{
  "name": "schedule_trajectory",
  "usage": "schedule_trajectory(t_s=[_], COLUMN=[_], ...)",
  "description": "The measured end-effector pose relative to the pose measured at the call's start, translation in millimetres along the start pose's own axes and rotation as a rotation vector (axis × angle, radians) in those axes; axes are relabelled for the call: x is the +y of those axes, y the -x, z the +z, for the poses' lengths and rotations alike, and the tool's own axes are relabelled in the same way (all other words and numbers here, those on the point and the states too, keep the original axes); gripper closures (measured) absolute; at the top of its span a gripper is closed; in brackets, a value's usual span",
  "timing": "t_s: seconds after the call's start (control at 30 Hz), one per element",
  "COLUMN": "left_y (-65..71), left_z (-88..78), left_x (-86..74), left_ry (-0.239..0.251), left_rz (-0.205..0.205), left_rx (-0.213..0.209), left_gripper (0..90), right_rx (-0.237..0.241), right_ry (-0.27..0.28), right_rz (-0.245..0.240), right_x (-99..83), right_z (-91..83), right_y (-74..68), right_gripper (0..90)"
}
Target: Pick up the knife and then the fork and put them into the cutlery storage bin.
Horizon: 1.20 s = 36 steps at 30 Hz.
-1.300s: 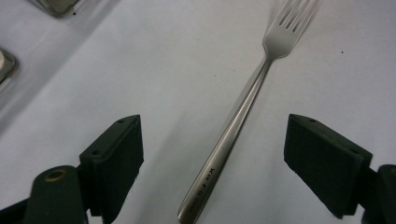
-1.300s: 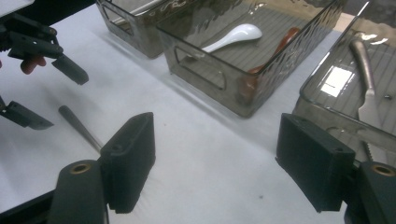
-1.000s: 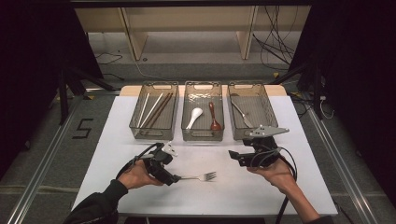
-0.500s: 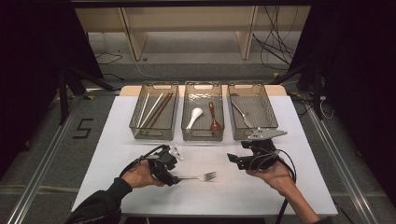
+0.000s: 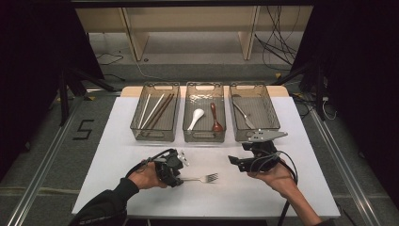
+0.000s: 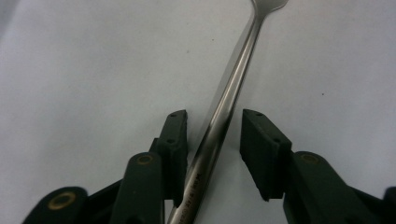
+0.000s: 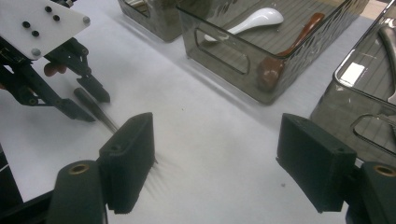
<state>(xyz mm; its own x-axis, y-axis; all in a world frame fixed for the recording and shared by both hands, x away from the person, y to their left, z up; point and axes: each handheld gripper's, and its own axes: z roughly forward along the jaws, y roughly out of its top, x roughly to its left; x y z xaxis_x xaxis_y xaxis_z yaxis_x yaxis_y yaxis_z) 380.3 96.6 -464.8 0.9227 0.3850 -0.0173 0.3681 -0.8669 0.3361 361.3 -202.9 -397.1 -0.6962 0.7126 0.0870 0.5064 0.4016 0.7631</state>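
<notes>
Left tongs (image 6: 212,128) low over the white surface (image 5: 117,141), jaws narrowed and just now closing around the handle of a metal fork (image 6: 224,107). Handle running up between the two pads, close against or touching the left pad, a gap left to the right pad; not yet clamped. Fork lying flat on the surface, tines (image 5: 211,177) pointing away from the left tongs (image 5: 176,173) toward the right tongs, handle end tucked under the left tongs' body in the high view.

Right tongs (image 7: 215,161) held wide apart, nothing between the pads, bare white surface beneath. Seen from above, right tongs (image 5: 233,160) well apart from the fork, off beyond its tines, jaws turned toward the left tongs. In the right gripper view, the left tongs (image 7: 86,107) farther off with the dark line of the fork handle between their tips.

Beyond both tongs, across the far part of the surface, three clear smoky bins in a row. Left bin (image 5: 157,134), beyond the left tongs: pale and dark chopsticks (image 5: 155,110) lying lengthwise. Middle bin (image 5: 203,135), beyond the gap between the two tongs: a white spoon (image 5: 195,117) beside a reddish-brown spoon (image 5: 215,117), the two apart. Right bin (image 5: 254,134), just beyond the right tongs: a piece of metal cutlery (image 5: 243,114), kind not clear.
</notes>
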Motion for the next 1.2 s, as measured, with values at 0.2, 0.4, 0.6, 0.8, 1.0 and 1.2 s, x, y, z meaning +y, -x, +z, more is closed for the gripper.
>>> schedule_trajectory(t_s=[0.2, 0.4, 0.6, 0.8, 1.0, 1.2], left_y=[4.2, 7.8, 12.8, 10.6, 9.8, 9.5], left_z=[0.3, -0.3, -0.3, -0.5, -1.1, -5.7], left_x=[3.6, 4.6, 5.7, 3.8, 3.7, 4.7], left_ry=[-0.026, -0.041, -0.052, -0.039, -0.030, -0.003], left_rz=[0.034, 0.088, 0.124, 0.101, 0.085, 0.067], left_rx=[-0.003, 0.000, -0.019, -0.035, -0.047, -0.043], left_gripper=[72.0, 75.9, 80.4, 81.0, 81.1, 81.1], right_rx=[0.000, -0.003, -0.004, -0.003, 0.002, 0.006], right_ry=[-0.001, 0.000, 0.001, 0.001, 0.001, 0.003], right_rz=[-0.001, -0.001, -0.001, -0.002, -0.003, -0.008], right_x=[0.0, -0.1, 0.1, 0.2, 0.2, 0.4], right_z=[0.2, 0.1, -0.4, -0.5, -0.2, 0.0], right_y=[-0.1, 0.4, 0.7, 0.5, 0.0, -1.3], right_gripper=[28.5, 28.7, 28.8, 28.9, 29.1, 29.1])
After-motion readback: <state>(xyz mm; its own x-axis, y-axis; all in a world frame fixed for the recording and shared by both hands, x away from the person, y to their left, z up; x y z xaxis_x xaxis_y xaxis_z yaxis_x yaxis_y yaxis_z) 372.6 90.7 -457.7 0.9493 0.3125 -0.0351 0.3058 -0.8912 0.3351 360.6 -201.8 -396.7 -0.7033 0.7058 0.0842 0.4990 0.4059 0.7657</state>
